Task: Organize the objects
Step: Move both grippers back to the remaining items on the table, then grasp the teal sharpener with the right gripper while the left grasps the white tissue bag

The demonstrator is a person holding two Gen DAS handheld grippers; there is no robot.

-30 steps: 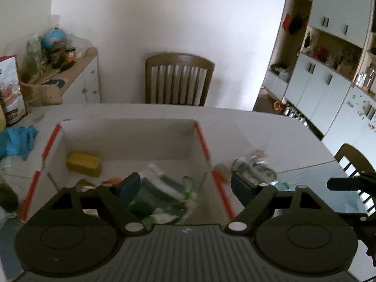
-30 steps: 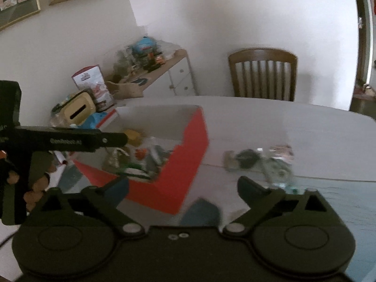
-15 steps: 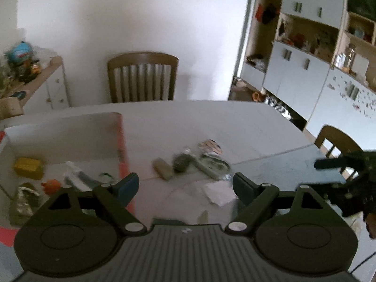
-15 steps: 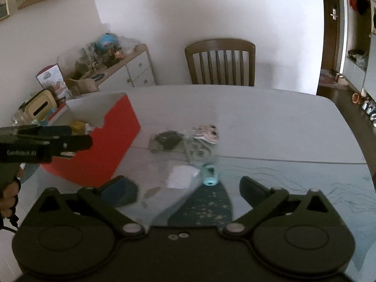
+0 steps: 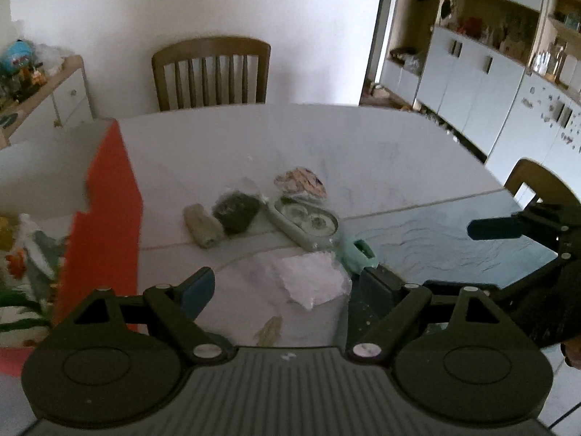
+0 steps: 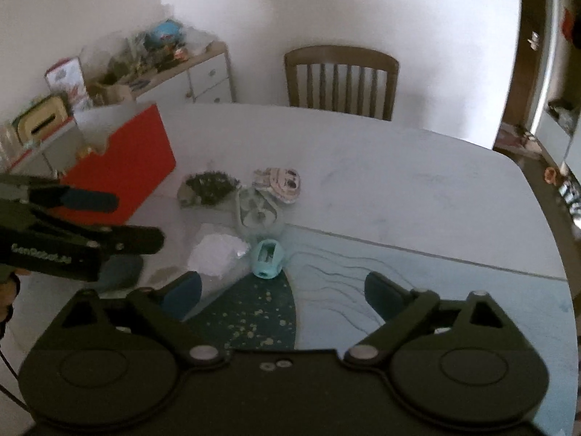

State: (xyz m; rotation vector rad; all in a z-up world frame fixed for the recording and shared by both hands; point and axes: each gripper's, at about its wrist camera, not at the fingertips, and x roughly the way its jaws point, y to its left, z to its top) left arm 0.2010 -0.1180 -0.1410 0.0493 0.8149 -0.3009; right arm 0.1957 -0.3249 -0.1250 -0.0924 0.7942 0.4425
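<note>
The loose pile, a crumpled white paper (image 5: 312,281) and a small teal plastic sharpener (image 6: 268,257), lies on the desk (image 6: 399,189) beside the red cardboard box (image 6: 127,174). You're reaching: left claw (image 5: 287,287) wide and empty over the paper, right claw (image 6: 283,296) empty, closing. Next, pinch one item.

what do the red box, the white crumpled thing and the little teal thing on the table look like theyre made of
Red box: likely cardboard, matte red outside, pale inside, with a torn-looking rim.
White crumpled thing: looks like tissue or thin paper, soft irregular creases; a shiny wrapper cannot be ruled out.
Little teal thing: probably moulded plastic, smooth rounded shell with a slot; too small to tell more.
</note>
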